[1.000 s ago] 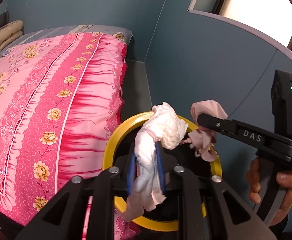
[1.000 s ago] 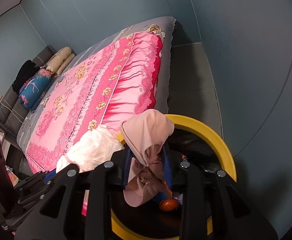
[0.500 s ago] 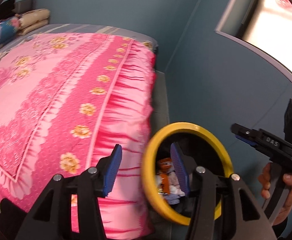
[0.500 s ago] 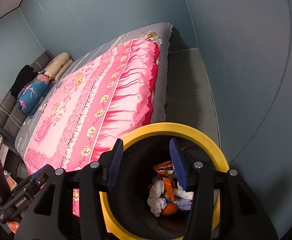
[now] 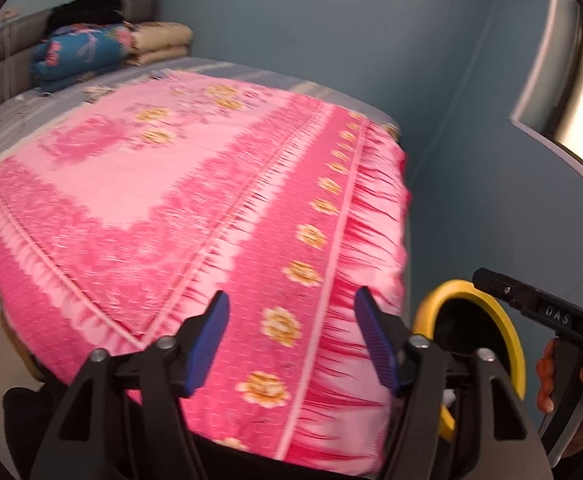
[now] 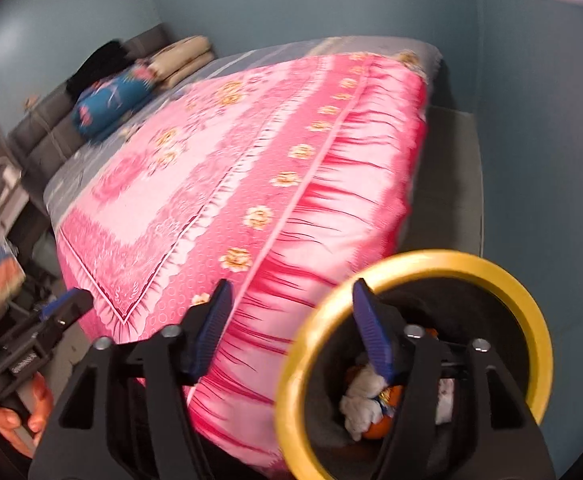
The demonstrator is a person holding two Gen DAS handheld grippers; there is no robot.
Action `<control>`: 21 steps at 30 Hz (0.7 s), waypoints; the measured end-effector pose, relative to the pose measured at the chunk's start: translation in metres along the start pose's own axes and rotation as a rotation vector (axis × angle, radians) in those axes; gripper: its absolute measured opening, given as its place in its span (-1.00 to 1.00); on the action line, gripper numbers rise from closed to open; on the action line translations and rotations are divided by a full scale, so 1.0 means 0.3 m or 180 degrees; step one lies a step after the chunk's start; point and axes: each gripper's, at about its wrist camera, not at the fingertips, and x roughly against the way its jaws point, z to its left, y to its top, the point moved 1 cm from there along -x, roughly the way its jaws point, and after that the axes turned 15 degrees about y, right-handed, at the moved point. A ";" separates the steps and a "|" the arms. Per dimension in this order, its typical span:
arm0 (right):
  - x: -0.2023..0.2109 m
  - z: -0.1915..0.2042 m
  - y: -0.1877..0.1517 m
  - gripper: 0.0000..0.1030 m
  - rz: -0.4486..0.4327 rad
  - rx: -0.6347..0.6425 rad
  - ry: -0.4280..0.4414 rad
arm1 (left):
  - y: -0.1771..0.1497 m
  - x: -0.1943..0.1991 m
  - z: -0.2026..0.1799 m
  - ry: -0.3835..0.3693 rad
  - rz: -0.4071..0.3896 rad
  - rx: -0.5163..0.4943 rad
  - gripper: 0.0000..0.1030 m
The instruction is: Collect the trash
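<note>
Right wrist view shows the right gripper (image 6: 291, 320) opening with nothing in it; the yellow bin (image 6: 531, 320) holds trash (image 6: 361, 406) at lower right; the left gripper (image 5: 291, 332) is opening, empty too, over the pink bed (image 5: 171, 200).

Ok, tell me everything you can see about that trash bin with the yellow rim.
The trash bin is round with a thick glossy yellow rim and a dark inside, plastic by its look. It stands upright on the grey floor in the gap between the pink floral bedspread and the blue wall, close to the spread; contact is unclear. Inside lie crumpled white tissue and something orange. The left wrist view shows only part of its rim.
</note>
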 end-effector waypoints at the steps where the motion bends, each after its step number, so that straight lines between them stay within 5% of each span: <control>1: -0.014 0.028 -0.001 0.34 -0.0012 0.0059 -0.0016 | 0.000 0.011 0.021 0.0046 -0.0052 0.0026 0.37; 5: -0.069 0.141 0.002 0.81 -0.0100 0.0203 -0.0028 | 0.000 0.064 0.093 0.0216 -0.0315 0.0109 0.75; 13: -0.070 0.293 -0.015 0.84 -0.0459 0.0479 -0.0170 | -0.018 0.182 0.182 0.0393 -0.0764 0.0261 0.84; 21: 0.064 0.355 -0.077 0.84 -0.1145 0.0558 -0.0189 | -0.079 0.346 0.165 0.0608 -0.1187 0.0161 0.84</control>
